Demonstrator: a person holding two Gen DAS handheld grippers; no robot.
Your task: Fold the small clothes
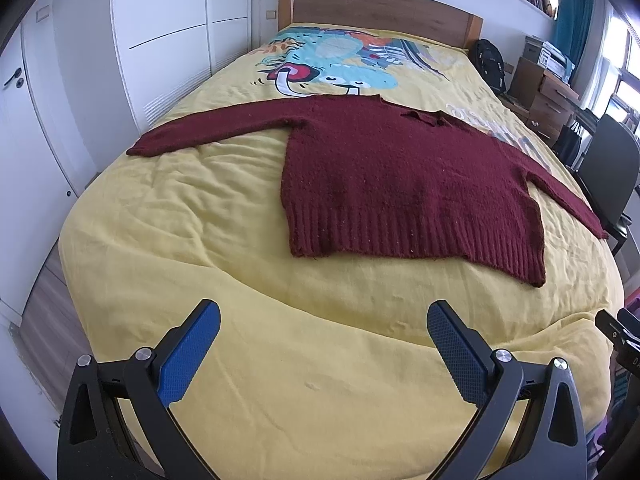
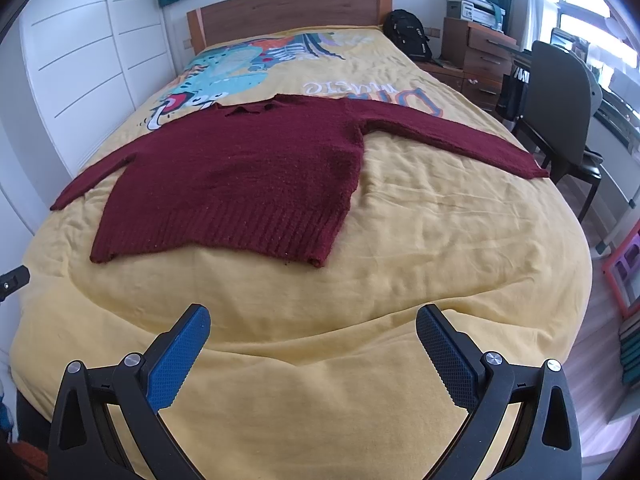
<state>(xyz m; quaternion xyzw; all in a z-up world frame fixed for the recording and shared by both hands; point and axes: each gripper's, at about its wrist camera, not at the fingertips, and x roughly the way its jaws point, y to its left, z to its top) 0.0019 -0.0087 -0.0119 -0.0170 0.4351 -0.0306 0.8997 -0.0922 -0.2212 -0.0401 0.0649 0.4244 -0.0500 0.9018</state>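
A dark red knitted sweater [image 1: 400, 176] lies flat on the yellow bedspread [image 1: 280, 360], both sleeves spread out sideways, ribbed hem toward me. It also shows in the right wrist view [image 2: 248, 176]. My left gripper [image 1: 323, 320] is open and empty, hovering over bare bedspread short of the hem. My right gripper [image 2: 313, 324] is open and empty, also short of the hem. Both have blue pads [image 1: 188, 356] on black fingers.
The bed has a wooden headboard [image 1: 380, 8]. White wardrobes [image 1: 168, 40] stand left of the bed. A black backpack [image 2: 408, 36], wooden drawers [image 2: 480, 60] and a dark chair [image 2: 560, 100] stand to the right. The bedspread [image 2: 440, 240] is wrinkled.
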